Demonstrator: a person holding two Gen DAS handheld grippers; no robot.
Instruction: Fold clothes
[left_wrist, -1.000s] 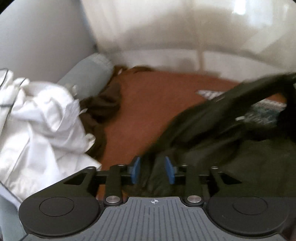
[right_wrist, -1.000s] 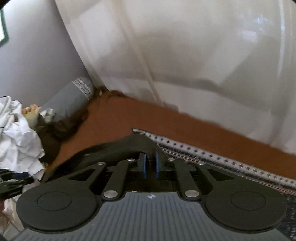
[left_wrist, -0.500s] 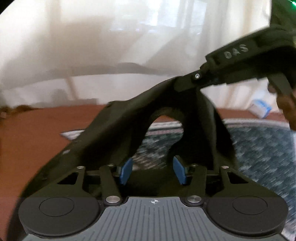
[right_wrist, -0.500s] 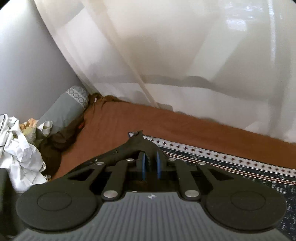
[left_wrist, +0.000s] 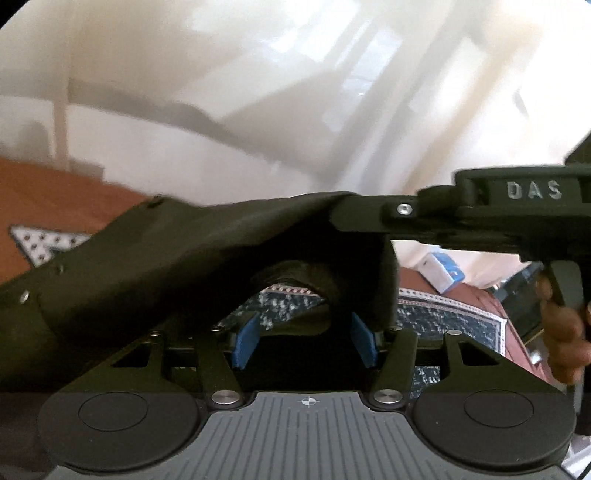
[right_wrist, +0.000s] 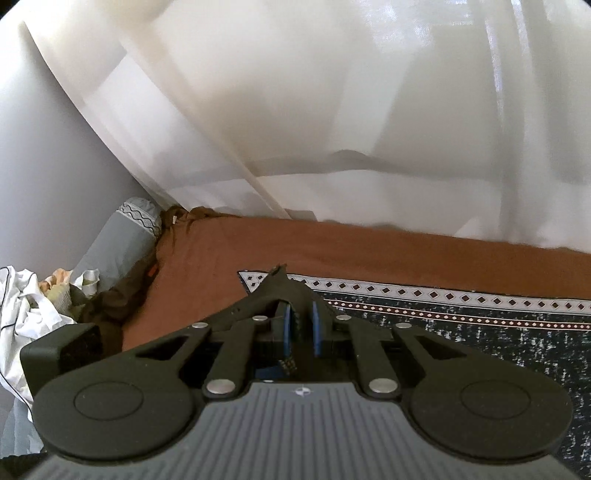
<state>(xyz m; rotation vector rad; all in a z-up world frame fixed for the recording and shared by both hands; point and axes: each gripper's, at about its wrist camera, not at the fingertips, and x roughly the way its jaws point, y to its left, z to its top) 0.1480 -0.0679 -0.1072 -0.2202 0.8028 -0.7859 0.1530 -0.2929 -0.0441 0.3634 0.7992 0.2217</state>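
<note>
Over the patterned dark rug (right_wrist: 480, 332) and brown bedspread (right_wrist: 332, 247), the dark olive garment (left_wrist: 184, 258) hangs stretched between both tools; right gripper (right_wrist: 300, 325) has its blue pads nearly together, pinching a corner of the cloth; left gripper (left_wrist: 303, 341) sits spread wide, fabric draped just past its pads; a white clothes heap (right_wrist: 22, 314) and grey bolster (right_wrist: 122, 240) lie off to the left.

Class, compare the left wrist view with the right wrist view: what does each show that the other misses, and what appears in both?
Only the left wrist view shows the right gripper's body marked DAS, the hand holding it, and the left gripper with jaws open. Only the right wrist view shows the grey bolster pillow and white laundry pile. Both show the dark garment, patterned rug, brown bedspread and curtain.
</note>
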